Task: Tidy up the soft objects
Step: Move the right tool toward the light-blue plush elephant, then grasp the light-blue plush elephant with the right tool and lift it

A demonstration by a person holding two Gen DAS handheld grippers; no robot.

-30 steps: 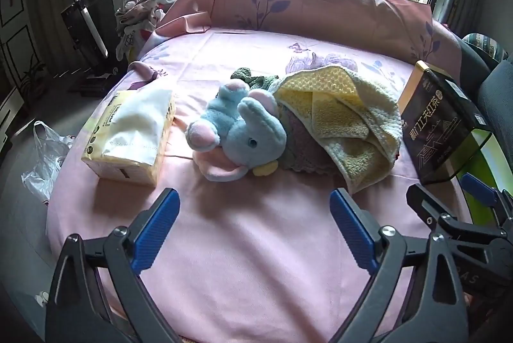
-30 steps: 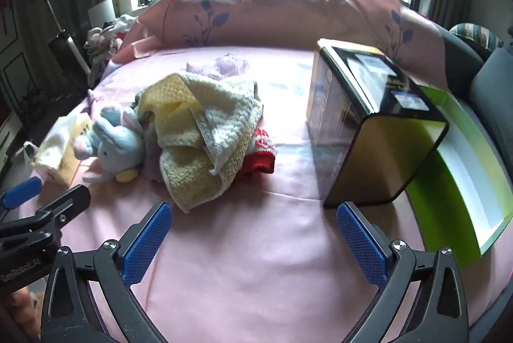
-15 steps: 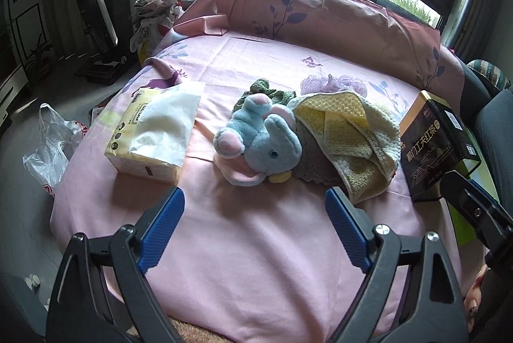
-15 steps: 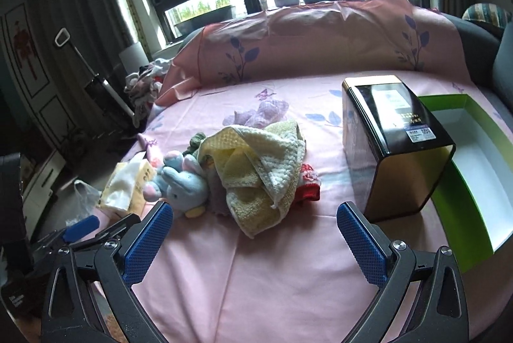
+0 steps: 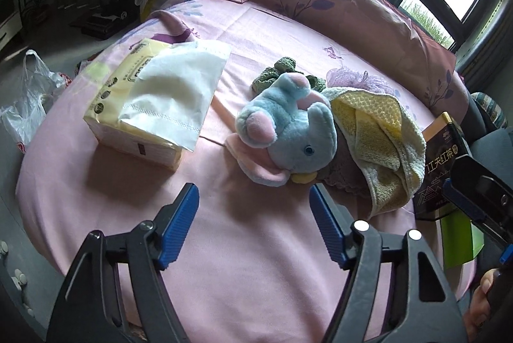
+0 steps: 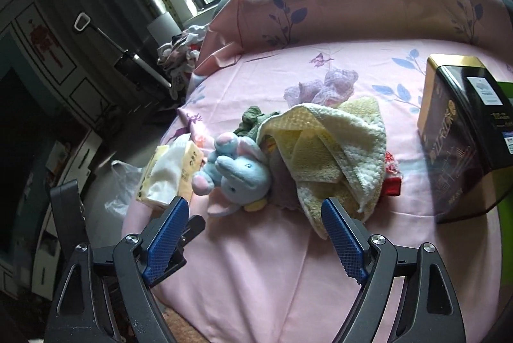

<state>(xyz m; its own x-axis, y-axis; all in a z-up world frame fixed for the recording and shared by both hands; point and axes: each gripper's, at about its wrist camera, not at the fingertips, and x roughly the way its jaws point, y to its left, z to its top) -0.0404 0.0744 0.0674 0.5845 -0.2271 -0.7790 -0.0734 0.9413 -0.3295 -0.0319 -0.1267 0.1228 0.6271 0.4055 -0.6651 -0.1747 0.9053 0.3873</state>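
Both grippers, left gripper (image 5: 253,227) and right gripper (image 6: 255,238), hover empty over the pink bed, jaws closing on nothing. The plush elephant (image 5: 288,131) lies mid-bed, touching the yellow towel (image 5: 381,144); a grab may drag both.

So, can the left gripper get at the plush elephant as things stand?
Probably yes: the left gripper, jaws closing with nothing between them, faces the elephant across bare sheet; only the towel overlaps its far side.
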